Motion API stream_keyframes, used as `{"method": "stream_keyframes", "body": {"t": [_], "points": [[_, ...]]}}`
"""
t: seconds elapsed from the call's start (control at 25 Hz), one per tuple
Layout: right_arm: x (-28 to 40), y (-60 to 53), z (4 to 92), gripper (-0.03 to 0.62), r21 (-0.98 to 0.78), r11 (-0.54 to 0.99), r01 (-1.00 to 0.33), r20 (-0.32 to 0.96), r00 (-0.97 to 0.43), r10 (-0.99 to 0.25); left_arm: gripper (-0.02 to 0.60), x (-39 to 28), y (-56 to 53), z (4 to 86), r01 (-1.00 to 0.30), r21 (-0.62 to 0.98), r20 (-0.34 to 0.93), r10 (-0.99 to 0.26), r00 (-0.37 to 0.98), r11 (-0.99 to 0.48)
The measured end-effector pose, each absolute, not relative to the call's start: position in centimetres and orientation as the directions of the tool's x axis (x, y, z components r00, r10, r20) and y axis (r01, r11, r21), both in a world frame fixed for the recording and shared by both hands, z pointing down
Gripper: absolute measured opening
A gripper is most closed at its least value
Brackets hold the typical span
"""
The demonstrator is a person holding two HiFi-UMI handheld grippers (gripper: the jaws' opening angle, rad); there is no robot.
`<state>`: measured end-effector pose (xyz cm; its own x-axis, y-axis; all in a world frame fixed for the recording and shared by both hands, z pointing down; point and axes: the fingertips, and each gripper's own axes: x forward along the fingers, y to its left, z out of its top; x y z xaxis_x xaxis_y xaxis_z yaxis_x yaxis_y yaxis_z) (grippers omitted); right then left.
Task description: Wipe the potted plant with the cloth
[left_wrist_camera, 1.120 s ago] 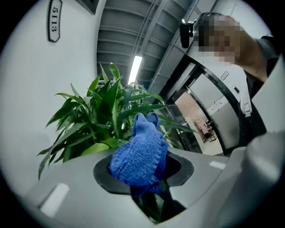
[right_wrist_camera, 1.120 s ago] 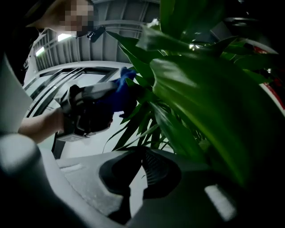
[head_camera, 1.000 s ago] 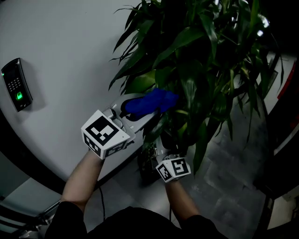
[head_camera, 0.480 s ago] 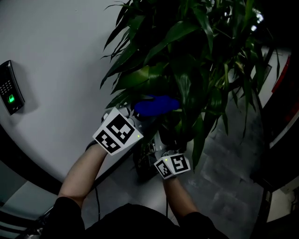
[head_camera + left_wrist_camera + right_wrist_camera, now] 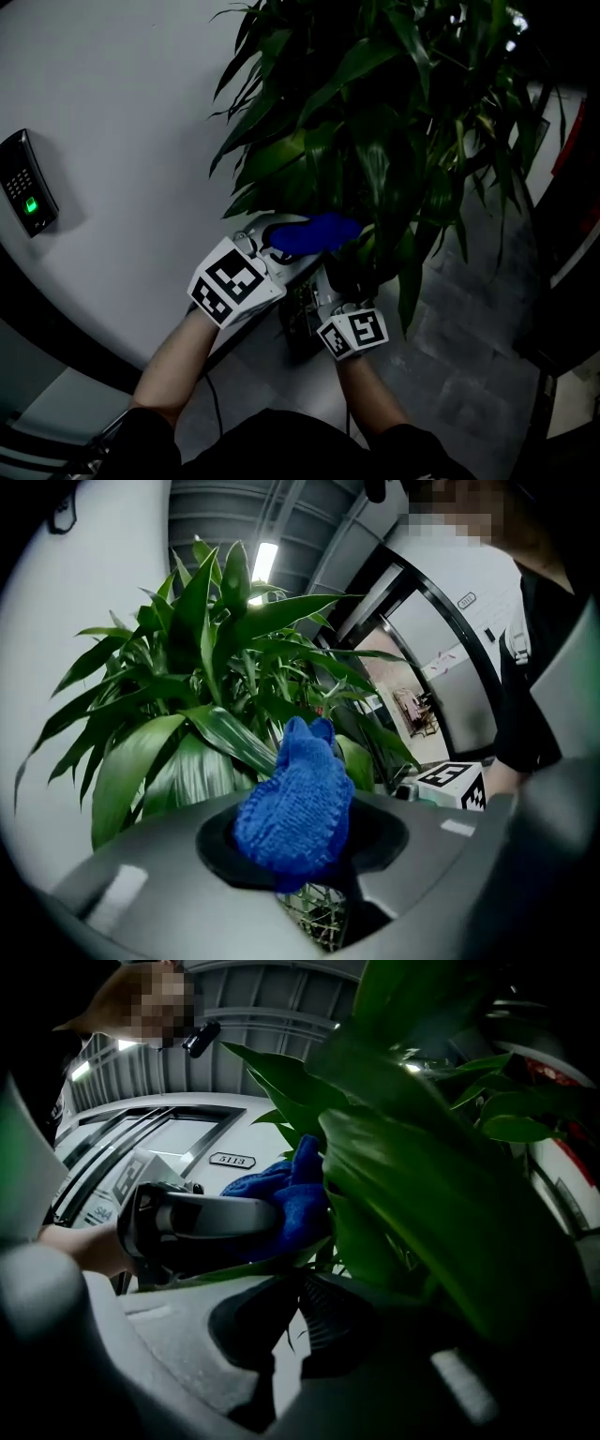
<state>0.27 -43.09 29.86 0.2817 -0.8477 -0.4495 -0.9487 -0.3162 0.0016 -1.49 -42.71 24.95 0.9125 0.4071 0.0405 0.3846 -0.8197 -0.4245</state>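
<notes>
Leaves (image 5: 375, 141) crowd right tool (image 5: 286, 1330); keypad (image 5: 28, 197) on wall (image 5: 122, 122)

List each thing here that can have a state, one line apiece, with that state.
Left gripper: shut on the blue knitted cloth.
Blue knitted cloth: bunched, held up among the leaves.
Right gripper: jaws together at the tips, low in the foliage; no pinched leaf can be confirmed.
Green-leaved potted plant: upright.
Black wall keypad reader: green light lit.
</notes>
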Motion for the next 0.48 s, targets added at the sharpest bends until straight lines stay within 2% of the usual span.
{"method": "stream_keyframes", "body": {"t": [0.48], "points": [[-0.9,-42.9,31.0,0.003,-0.032,-0.324,-0.946,-0.433,0.305,-0.848,0.155,-5.3,-42.0,27.6,0.466,-0.275,0.0,0.484,0.875,-0.841]]}}
